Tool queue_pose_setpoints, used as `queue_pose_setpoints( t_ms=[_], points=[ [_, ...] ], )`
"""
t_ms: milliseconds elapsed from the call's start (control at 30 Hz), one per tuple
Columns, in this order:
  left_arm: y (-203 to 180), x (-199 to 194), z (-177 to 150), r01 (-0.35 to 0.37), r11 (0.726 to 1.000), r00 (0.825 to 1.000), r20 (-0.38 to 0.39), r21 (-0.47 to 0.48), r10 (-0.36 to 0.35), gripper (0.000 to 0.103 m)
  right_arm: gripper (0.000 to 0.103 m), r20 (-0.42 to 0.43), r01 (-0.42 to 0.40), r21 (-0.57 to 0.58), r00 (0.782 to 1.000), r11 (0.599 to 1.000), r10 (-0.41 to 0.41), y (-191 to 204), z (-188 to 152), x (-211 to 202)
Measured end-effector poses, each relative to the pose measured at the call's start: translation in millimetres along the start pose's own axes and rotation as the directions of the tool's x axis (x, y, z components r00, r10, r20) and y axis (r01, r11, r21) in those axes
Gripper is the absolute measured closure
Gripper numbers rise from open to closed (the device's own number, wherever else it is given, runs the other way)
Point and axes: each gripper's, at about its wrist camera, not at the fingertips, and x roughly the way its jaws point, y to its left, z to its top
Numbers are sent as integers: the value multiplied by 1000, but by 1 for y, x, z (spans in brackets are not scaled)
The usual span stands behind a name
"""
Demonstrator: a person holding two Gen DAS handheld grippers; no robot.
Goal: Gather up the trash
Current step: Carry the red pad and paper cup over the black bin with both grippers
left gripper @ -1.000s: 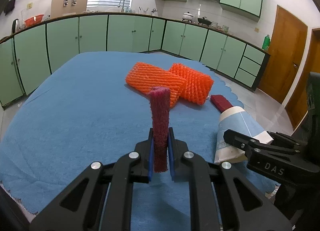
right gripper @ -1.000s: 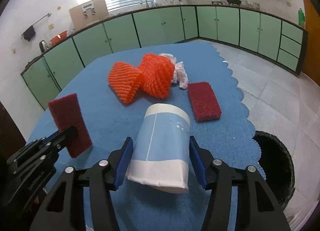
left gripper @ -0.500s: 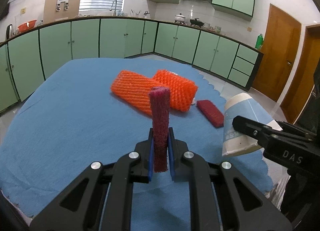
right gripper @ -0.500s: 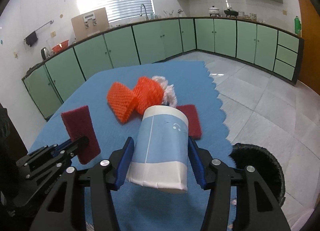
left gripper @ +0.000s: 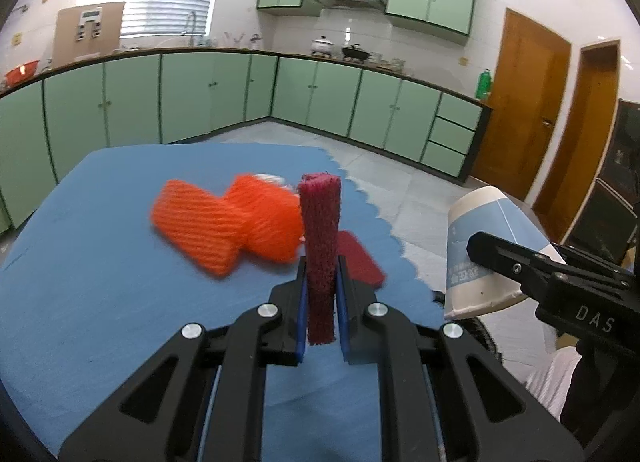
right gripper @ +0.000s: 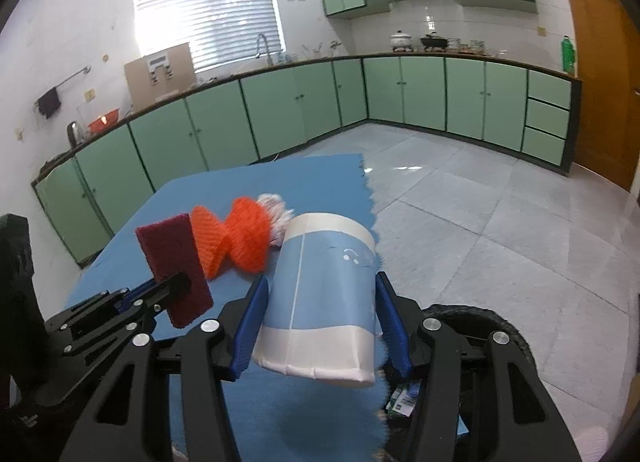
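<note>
A: Which step is this?

B: Carrying to the bin, I'd judge. The right gripper (right gripper: 320, 318) pinches a blue-and-white paper cup (right gripper: 324, 294) above the table's edge, the black trash bin (right gripper: 508, 326) just below.

A: And the left gripper (left gripper: 320, 294)?

B: Level over the blue tablecloth (left gripper: 100, 262), clamping a dark red scouring pad (left gripper: 320, 246) upright. Next: centre the cup over the bin, then release.

My left gripper (left gripper: 321, 294) raised, jaws clamped narrow and upright, my right gripper (right gripper: 320, 318) alongside, jaws spread wide, gripping.
</note>
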Motion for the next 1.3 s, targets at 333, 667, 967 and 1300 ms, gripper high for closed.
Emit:
queue_pose_setpoints(
  t_ms=[333, 667, 967, 1300],
  points=[
    [-65, 29, 9, 118, 991, 993, -15, 66, -118, 92, 50, 50, 91, 63, 994, 994, -95, -62, 12, -30],
    [-137, 67, 6, 235, 964, 971, -64, 128, -228, 92, 50, 38, 168, 117, 984, 979, -173, -127, 9, -40],
    [-170, 102, -1, 272, 951, 960, -108, 145, -258, 92, 50, 5, 217, 150, 976, 965, -220, -166, -3, -32],
    [-185, 149, -5, 306, 940, 937, -224, 149, -269, 75, 38, -103, 200, 225, 978, 954, -181, -210, -30, 1]
  ],
)
